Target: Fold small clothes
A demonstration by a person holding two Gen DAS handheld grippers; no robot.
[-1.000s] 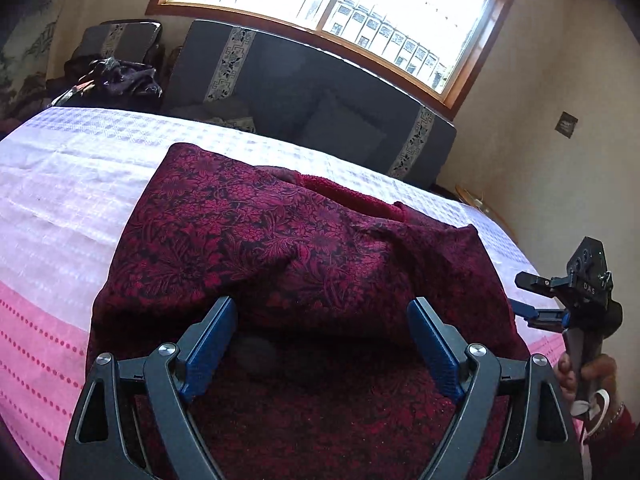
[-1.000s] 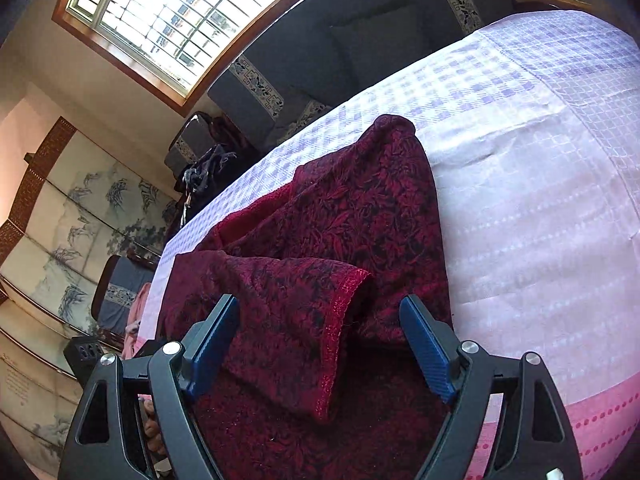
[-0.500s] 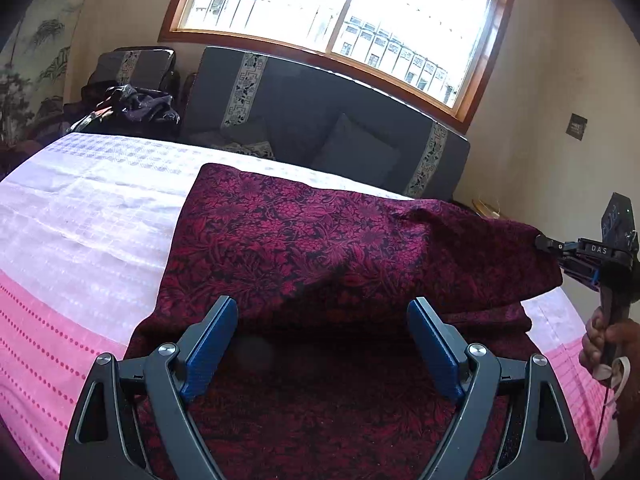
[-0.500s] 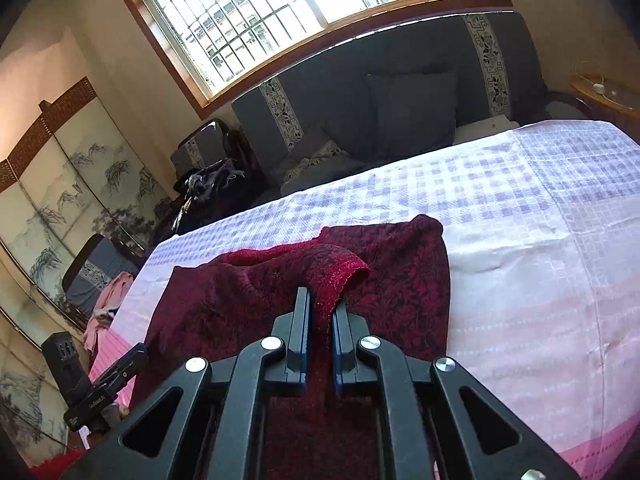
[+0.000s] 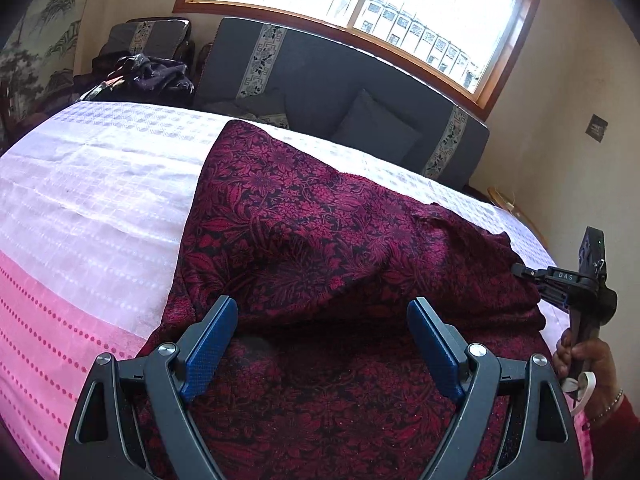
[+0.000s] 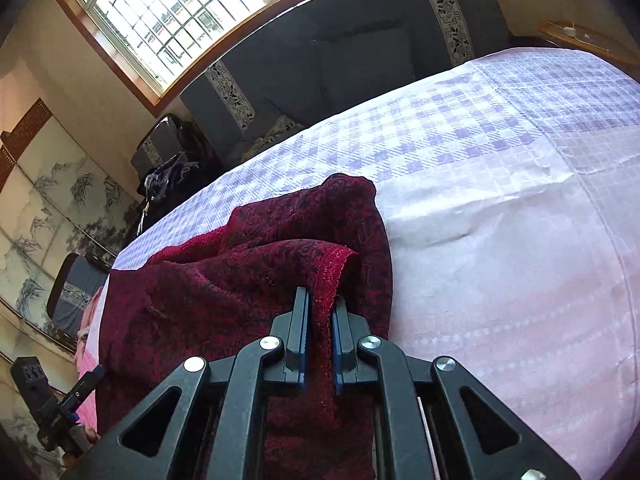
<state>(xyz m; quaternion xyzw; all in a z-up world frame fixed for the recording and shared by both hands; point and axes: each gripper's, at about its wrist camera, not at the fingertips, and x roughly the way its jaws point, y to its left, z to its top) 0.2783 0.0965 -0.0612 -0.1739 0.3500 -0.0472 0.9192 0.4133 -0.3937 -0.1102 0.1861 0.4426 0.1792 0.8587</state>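
A dark red floral garment (image 5: 320,240) lies on the bed, partly folded over itself. My left gripper (image 5: 322,340) is open, its blue pads spread over the garment's near part, holding nothing. My right gripper (image 6: 320,312) is shut on the garment's red-trimmed edge (image 6: 332,272) and holds it raised off the bed. It also shows in the left wrist view (image 5: 560,280) at the garment's right end. The left gripper shows at the lower left of the right wrist view (image 6: 60,408).
The bed has a white, lilac-checked and pink bedspread (image 5: 100,200) (image 6: 500,200). A dark sofa (image 5: 340,92) with cushions stands behind the bed under a window. A chair with dark clothes (image 5: 148,72) stands at the far left. A painted screen (image 6: 48,200) lines the wall.
My right gripper closed on the garment's edge and lifted it, then lowered it toward the bed. My left gripper stayed open over the near part.
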